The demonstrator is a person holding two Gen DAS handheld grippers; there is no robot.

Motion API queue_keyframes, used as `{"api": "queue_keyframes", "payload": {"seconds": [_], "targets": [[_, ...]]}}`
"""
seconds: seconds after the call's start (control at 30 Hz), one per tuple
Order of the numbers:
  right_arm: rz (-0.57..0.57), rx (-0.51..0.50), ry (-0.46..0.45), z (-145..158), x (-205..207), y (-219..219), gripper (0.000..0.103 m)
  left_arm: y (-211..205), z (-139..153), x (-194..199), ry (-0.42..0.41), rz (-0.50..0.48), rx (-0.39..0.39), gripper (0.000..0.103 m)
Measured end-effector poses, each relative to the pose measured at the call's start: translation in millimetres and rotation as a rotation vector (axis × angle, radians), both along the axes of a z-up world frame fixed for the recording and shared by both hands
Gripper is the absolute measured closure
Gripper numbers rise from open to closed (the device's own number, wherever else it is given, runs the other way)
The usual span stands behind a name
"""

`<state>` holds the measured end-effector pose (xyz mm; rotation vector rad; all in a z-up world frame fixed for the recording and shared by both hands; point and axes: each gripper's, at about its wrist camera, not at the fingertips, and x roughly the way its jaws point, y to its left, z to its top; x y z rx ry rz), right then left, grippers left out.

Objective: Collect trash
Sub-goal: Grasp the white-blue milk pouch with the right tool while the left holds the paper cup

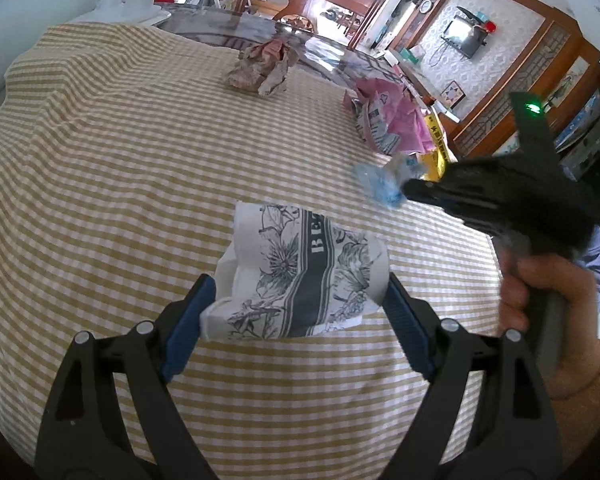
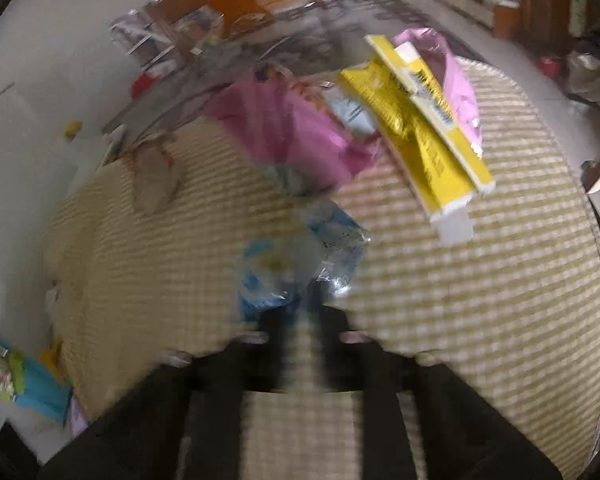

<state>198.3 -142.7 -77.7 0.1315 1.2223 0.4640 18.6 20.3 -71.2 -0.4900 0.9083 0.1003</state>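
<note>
The left gripper (image 1: 296,300) holds a white paper bag (image 1: 300,276) printed with dark flowers. Its blue jaws stand wide and press on the bag's two sides, so the bag hangs just above the checked worktop (image 1: 120,152) with its mouth turned away from the camera, toward the far side of the worktop.

The right gripper (image 2: 306,300) is down at a crumpled clear-and-blue plastic wrapper (image 2: 300,256). The right wrist view is blurred, but the jaws look drawn together with the wrapper's near edge between them, so it seems pinched. In the left wrist view the wrapper (image 1: 380,184) sticks out of the gripper's tip (image 1: 412,190), with the person's hand (image 1: 548,292) on the handle behind it.

What matters for the next move is how the wrapper lies from the bag: it is beyond the bag's mouth and off to the right in the left wrist view, near but not over it. My judgement is that the right gripper has to carry the wrapper leftward and toward the left gripper until it sits above the opening, then let go; the bag's mouth is partly folded, so it may catch on the rim.

Other trash waits further off: a pink bag (image 2: 292,132), a yellow box (image 2: 424,128) lying slantwise beside it, and a brownish crumpled paper (image 1: 260,68) near the far edge.
</note>
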Motion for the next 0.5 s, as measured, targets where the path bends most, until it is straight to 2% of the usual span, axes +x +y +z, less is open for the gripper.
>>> {"api": "queue_keyframes", "payload": {"seconds": [0.13, 0.2, 0.27, 0.3, 0.33, 0.43, 0.5], "targets": [[0.03, -0.006, -0.007, 7, -18, -20, 0.099, 1, -2, 2, 0.008, 0.005, -0.004, 0.022], [0.015, 0.001, -0.002, 9, -20, -28, 0.094, 0, -2, 2, 0.008, 0.004, -0.002, 0.022], [-0.024, 0.024, -0.011, 14, -17, -34, 0.075, -2, -3, 3, 0.01, 0.001, -0.001, 0.022], [-0.041, 0.034, -0.018, 17, -17, -35, 0.051, -2, -3, 3, 0.012, 0.0, 0.002, 0.022], [-0.067, 0.045, -0.034, 20, -14, -35, 0.039, -2, -4, 3, 0.014, -0.001, 0.005, 0.022], [-0.079, 0.056, -0.045, 24, -3, -16, 0.036, -1, -5, 3, 0.019, 0.004, 0.007, 0.022], [-0.077, 0.044, -0.042, 20, 3, -1, 0.027, 0, -6, 3, 0.021, 0.009, 0.004, 0.022]]}}
